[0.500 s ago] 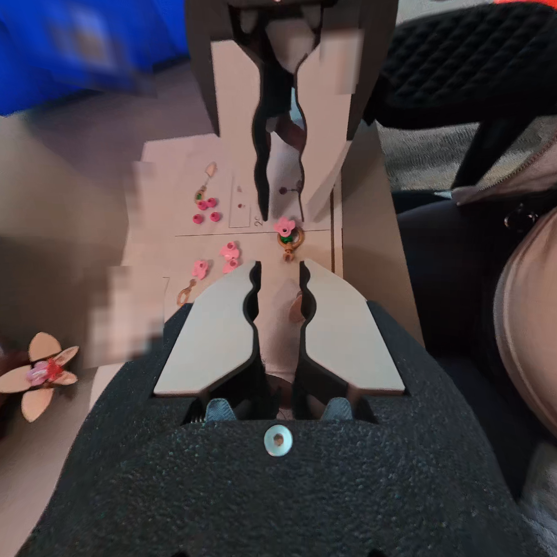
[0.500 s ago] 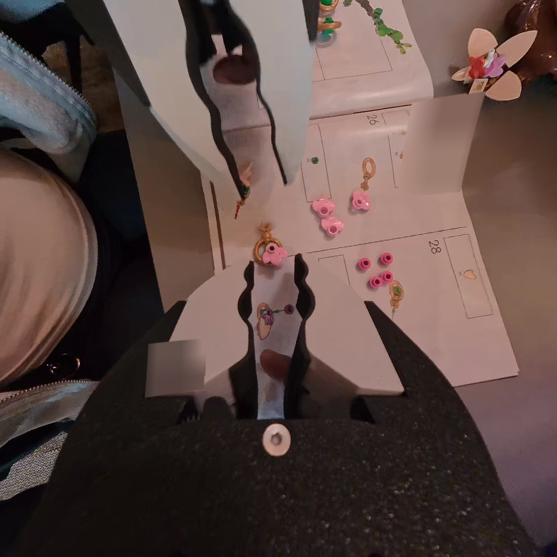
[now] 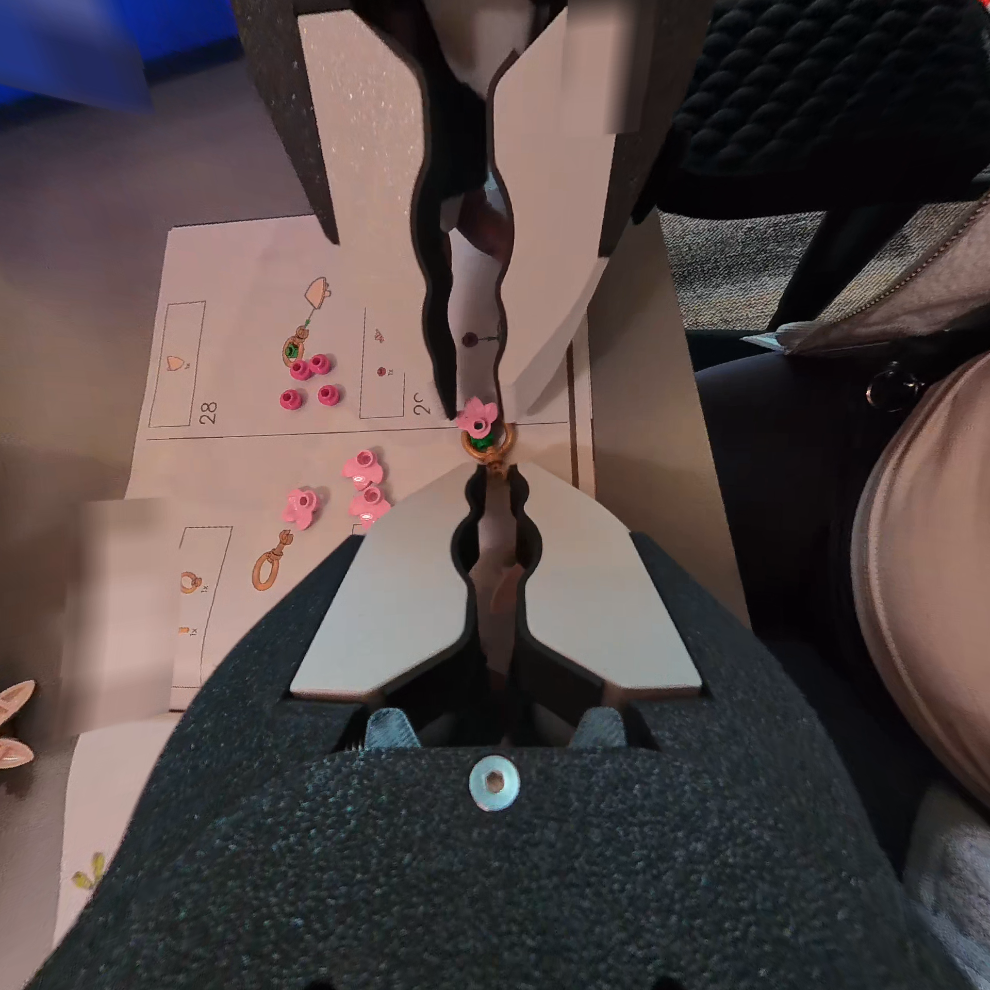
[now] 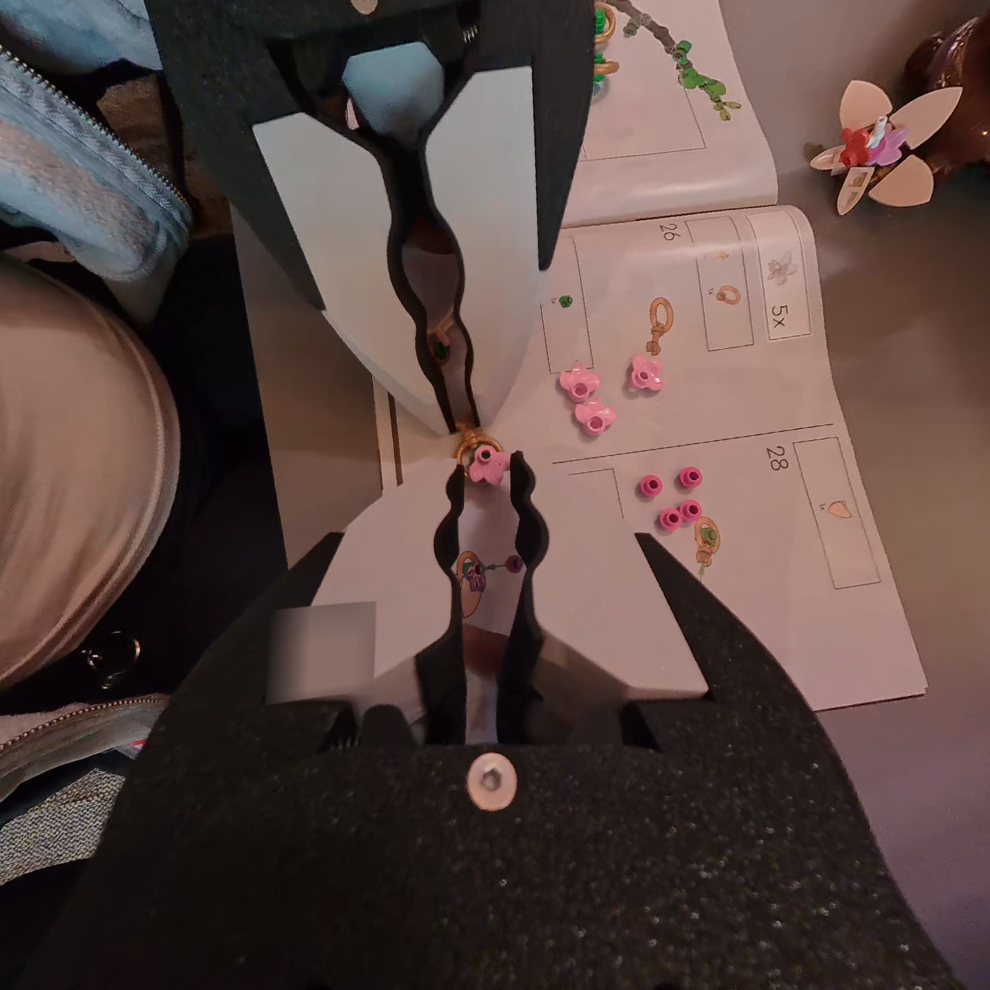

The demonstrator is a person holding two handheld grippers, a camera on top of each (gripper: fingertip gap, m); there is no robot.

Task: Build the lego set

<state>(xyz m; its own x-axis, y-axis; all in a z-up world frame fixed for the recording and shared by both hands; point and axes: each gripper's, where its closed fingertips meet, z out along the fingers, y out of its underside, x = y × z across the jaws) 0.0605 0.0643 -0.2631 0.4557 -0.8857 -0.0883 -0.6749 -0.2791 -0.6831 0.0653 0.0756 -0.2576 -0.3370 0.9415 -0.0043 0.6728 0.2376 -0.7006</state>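
left gripper [image 3: 495, 471] nipping gold ring [image 3: 506, 447] stem | right gripper [image 4: 485, 466] closed around pink flower [image 4: 487, 465] | contact partly hidden

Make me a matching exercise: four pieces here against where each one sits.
1 gold ring
2 pink flower
3 four dark pink studs
4 tan petal model

A off the booklet, on the table
B between the fingers of the right gripper
C clustered on the booklet page
D stem at the fingers of the left gripper

Pairs: 1-D, 2-B, 3-C, 4-A
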